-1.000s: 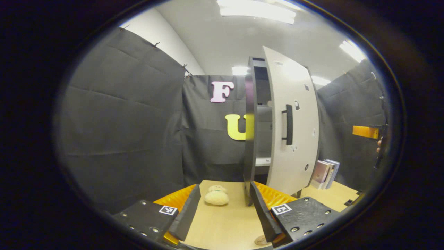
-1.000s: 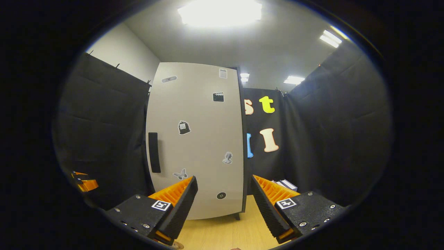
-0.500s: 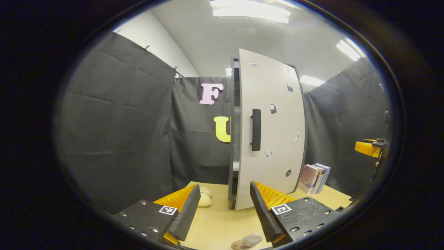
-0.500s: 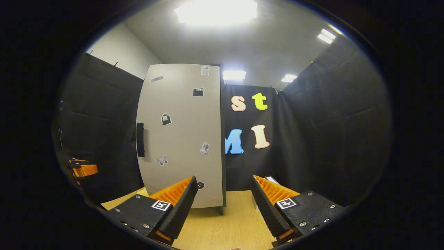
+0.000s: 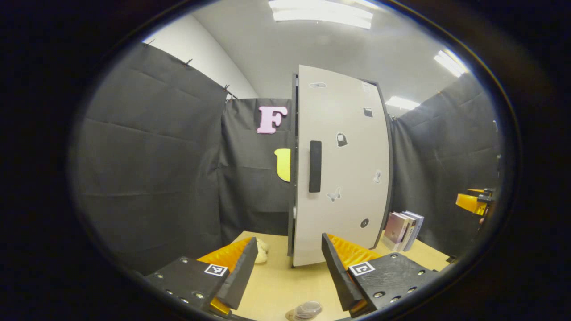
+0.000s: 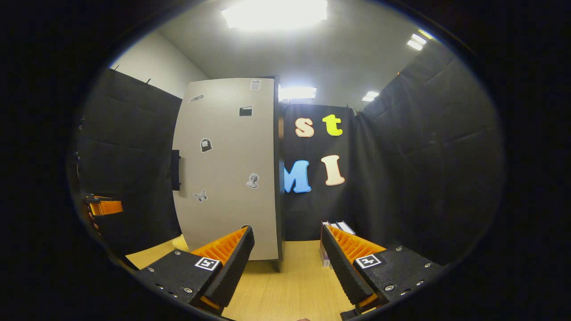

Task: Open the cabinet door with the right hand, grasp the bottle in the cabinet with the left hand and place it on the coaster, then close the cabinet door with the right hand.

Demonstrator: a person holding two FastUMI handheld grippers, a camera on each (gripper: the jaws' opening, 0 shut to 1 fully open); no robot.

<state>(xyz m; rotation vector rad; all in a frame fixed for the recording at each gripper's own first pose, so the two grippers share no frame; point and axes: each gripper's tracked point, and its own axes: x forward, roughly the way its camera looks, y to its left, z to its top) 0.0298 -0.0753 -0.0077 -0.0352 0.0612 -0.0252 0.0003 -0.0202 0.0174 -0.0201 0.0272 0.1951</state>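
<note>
On the tabletop (image 5: pixel 285 285) the cabinet door (image 5: pixel 339 165) looks nearly shut, standing tall with its handle (image 5: pixel 315 166) running vertical. Bottle (image 5: pixel 308 308) sits upright on the coaster (image 5: pixel 291 316) just under the left hand-held gripper (image 5: pixel 289 265), which is wide open and empty. Right hand-held gripper (image 6: pixel 287 258), also open and empty, should probably just nudge the door flat near the handle edge, gently so the cabinet doesn't slide

matt pale cabinet door (image 5: pixel 341 165), light wood-grain table (image 6: pixel 290 290), clear plastic bottle (image 5: pixel 307 309), creased cloth wall (image 5: pixel 151 160).
</note>
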